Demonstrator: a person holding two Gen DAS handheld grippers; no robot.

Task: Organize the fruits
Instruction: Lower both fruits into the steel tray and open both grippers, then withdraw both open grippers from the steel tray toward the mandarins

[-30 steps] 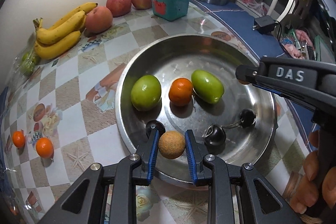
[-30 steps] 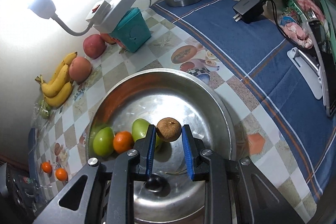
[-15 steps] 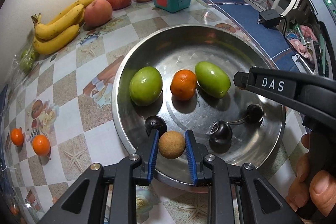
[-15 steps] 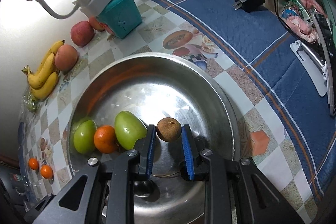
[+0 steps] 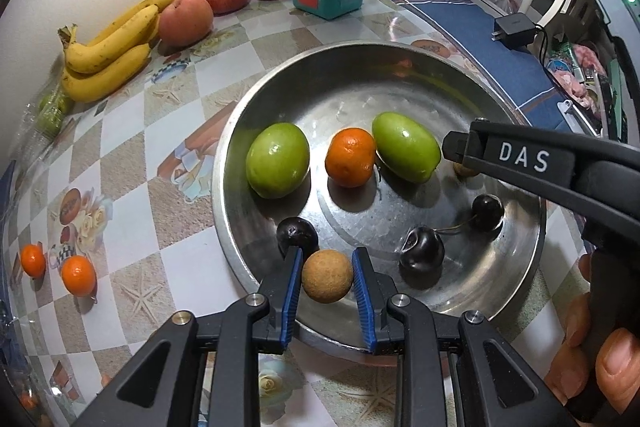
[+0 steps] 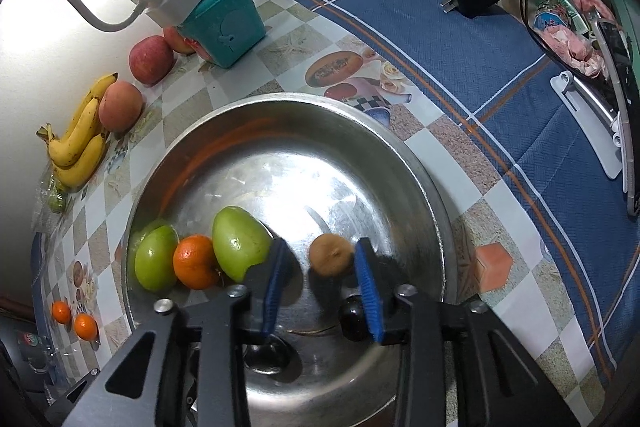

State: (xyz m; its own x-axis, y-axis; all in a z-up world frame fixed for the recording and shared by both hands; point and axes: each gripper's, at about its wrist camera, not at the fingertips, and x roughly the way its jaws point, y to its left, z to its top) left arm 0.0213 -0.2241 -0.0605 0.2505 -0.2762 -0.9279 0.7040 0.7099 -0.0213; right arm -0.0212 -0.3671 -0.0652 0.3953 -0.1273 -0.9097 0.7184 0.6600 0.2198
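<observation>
Over the steel basin (image 6: 420,171), the right hand-held gripper (image 6: 320,281), jaws just opening, frees a brown longan (image 6: 331,254) near 3 o'clock. The left hand-held gripper (image 5: 326,285) pinches another longan (image 5: 327,275) at 6 o'clock; lower it, release gently.

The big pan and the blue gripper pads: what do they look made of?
Pan: polished metal, likely stainless steel; it mirrors the fruit and shows fine scuffs. Blue pads on the left gripper: probably ribbed rubber or soft plastic, matte, on black, plastic-looking fingers; I can't tell which.
</observation>
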